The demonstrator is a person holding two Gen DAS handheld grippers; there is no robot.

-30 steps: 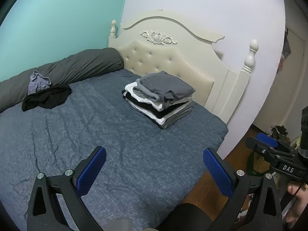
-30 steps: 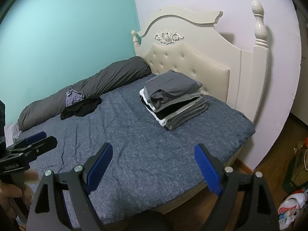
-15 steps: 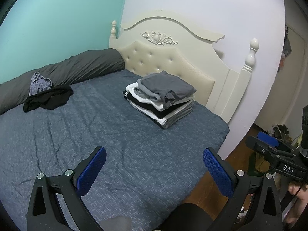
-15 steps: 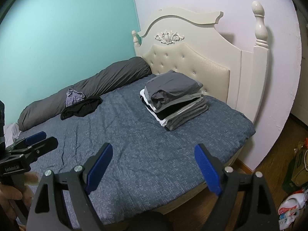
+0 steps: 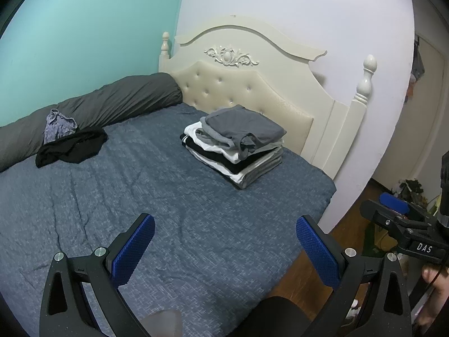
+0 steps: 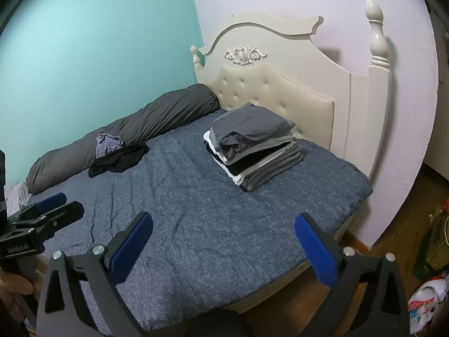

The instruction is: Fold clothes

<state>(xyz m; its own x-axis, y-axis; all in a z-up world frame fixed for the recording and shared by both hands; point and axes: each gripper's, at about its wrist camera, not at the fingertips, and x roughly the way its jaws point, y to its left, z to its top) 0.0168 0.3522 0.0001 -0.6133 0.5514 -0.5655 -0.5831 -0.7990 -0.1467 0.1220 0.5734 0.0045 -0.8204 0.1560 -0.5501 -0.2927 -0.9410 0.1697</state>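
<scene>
Left wrist view: left gripper (image 5: 224, 241) and right gripper (image 6: 223, 237) spread wide, empty, above the bed (image 5: 174, 202). Black garment (image 5: 71, 147) lies unfolded far across; snagging the bedcover instead is likely.

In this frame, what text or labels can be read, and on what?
"DAS": white letters on the body of the right hand-held gripper, seen from the left wrist view.
Label on the left hand-held gripper: too blurred to read surely.
Packaging on the floor: print unreadable.
</scene>
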